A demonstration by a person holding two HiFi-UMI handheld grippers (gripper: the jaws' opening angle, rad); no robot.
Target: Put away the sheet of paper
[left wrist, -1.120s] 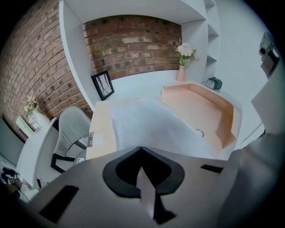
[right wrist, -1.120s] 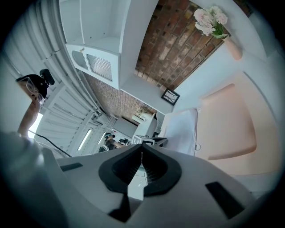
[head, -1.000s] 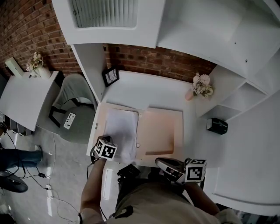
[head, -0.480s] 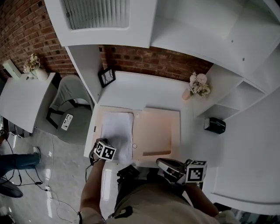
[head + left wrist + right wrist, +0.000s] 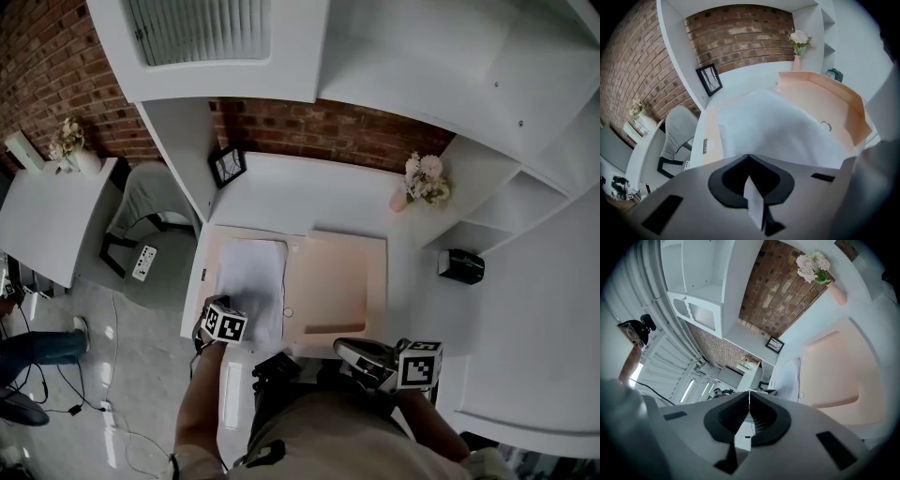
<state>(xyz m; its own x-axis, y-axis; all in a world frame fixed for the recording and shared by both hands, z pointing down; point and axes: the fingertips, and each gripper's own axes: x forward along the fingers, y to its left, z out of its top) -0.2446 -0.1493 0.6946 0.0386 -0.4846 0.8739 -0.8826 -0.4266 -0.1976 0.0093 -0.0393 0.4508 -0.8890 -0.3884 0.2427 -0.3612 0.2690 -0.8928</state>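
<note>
at the near left, the left gripper (image 5: 748,156) has its jaws closed on the near edge of the sheet of paper (image 5: 251,287), and a white sliver shows between them. the sheet lies on the left flap of an open peach folder (image 5: 339,281) on the white desk (image 5: 309,192), and it bulges upward just beyond the jaws. far right on the desk stands a vase of flowers (image 5: 420,184). at the near right, off the desk's near edge, the right gripper (image 5: 749,393) is fully closed with nothing in it.
</note>
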